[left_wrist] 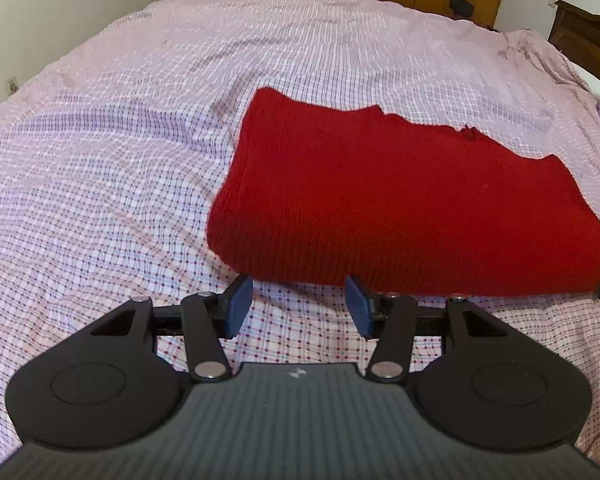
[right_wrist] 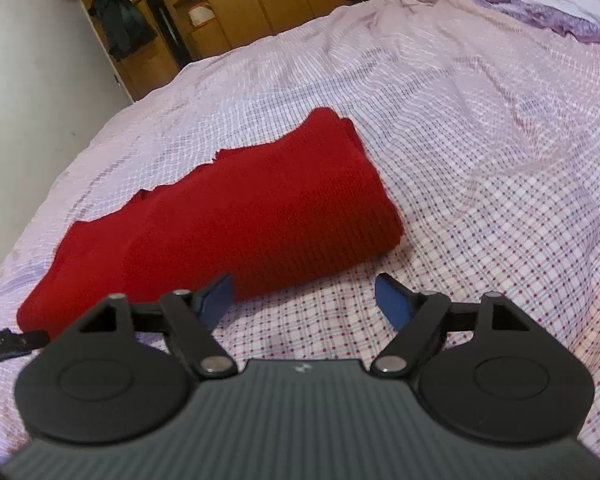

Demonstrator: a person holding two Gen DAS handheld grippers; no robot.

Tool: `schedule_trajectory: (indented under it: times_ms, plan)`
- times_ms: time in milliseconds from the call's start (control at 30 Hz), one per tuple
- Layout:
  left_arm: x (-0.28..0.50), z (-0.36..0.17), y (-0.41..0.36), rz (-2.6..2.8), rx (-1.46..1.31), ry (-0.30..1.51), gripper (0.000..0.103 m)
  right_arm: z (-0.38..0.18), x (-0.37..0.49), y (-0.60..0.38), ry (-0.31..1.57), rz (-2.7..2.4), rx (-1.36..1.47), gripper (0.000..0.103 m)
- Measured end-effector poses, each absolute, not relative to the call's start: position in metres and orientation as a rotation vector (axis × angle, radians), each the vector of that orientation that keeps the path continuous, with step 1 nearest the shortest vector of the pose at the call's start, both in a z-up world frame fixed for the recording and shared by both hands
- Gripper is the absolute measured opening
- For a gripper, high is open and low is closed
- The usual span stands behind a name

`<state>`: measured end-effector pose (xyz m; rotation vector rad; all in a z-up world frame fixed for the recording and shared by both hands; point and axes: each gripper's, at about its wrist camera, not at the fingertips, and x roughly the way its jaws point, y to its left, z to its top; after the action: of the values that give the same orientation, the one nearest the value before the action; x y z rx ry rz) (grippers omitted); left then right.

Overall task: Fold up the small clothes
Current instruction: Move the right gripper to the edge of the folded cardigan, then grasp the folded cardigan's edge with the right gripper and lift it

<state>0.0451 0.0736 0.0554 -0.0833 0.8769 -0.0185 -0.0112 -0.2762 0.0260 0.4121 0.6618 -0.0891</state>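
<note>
Red knit sweater [left_wrist: 400, 200] lying on the bed [left_wrist: 140, 140], already folded into a thick rectangle on the pink checked sheet. Looks soft and floppy, chunky ribbed knit, fairly light, not slippery, so likely to sag and slump when lifted instead of holding shape. Best taken at the rounded near fold or at the two near corners, pinching all layers together; ragged stepped far edge seems made of loose layer ends, though hard to be sure with the fisheye blur.

Left gripper [left_wrist: 299, 307] low over the sheet, pointed at the near fold, jaws spread apart and holding nothing, tips just short of the knit. Right gripper [right_wrist: 304, 300] also low, aimed past the sweater's right-hand end, jaws wide apart and empty, left pad just beside the fabric, maybe brushing it.
</note>
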Motion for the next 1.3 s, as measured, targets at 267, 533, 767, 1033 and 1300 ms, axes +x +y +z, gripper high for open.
schedule_trajectory:
  times_ms: [267,533,767,1033,1300]
  plan:
    - [0.048,0.040,0.078,-0.011,-0.109,0.908,0.057,0.020,-0.008,-0.280,0.684,-0.089,0.454,0.079]
    - [0.053,0.032,0.078,-0.003,-0.110,0.923,0.057,0.007,0.004,-0.298,0.660,-0.102,0.685,0.080]
    - [0.056,0.026,0.076,-0.003,-0.092,0.927,0.060,-0.001,0.022,-0.299,0.620,-0.118,0.766,0.083]
    - [0.058,0.022,0.078,-0.010,-0.080,0.922,0.063,-0.028,0.027,-0.309,0.509,-0.102,0.859,0.081]
    - [0.060,0.020,0.077,-0.006,-0.078,0.916,0.065,-0.025,0.037,-0.308,0.463,-0.135,0.912,0.084]
